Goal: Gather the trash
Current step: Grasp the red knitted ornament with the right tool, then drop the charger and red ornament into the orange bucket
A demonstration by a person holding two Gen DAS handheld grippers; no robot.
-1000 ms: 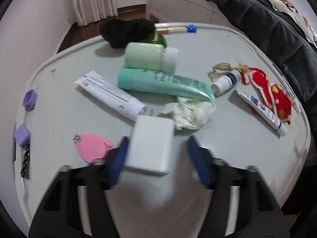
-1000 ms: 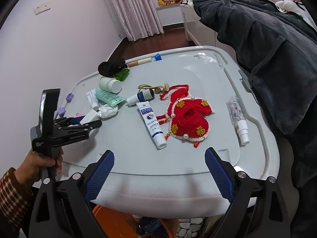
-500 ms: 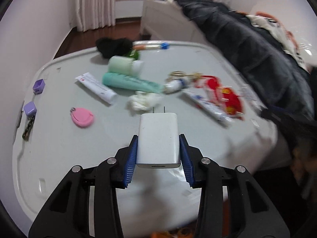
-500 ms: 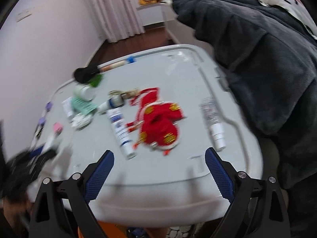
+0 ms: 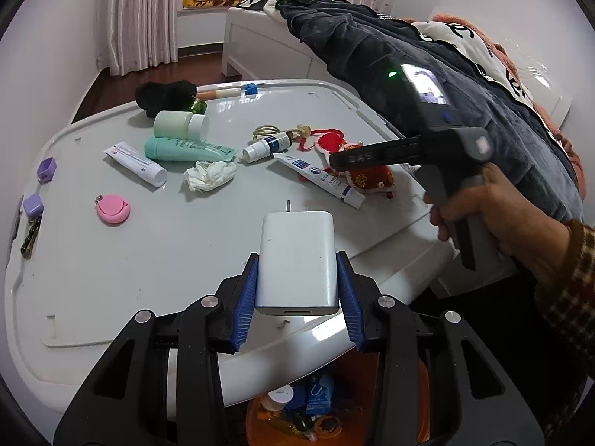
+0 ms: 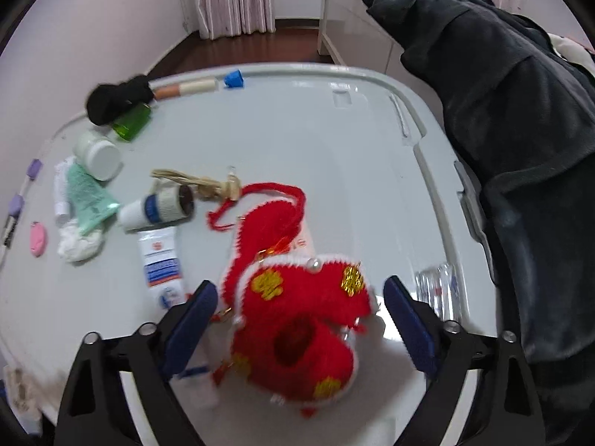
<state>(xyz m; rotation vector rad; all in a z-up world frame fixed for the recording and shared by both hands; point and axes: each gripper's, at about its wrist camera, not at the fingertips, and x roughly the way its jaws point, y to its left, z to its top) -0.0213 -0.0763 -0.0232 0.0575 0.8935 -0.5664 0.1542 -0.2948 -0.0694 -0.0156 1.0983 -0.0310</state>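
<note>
Blue pads of the left tool are clamped on a white plug-in charger, its prongs pointing away from the camera, held above the near edge of the pale grey tabletop. Below that edge sits an orange bin with small items inside.

On the tabletop beyond the charger lies a crumpled white tissue, near the middle, just in front of a mint-green tube and beside a white tube. A pink round case lies well to its left, with 2 purple clips near the left rim.

The right tool, gripped by a hand in a checked sleeve, points steeply down with its jaws apart and closing. Between them lies a red crocheted pouch with gold patches; the pads do not touch it. A white and blue tube lies just left of the pouch, a small dropper bottle beyond it, and a clear small bottle to the right.
</note>
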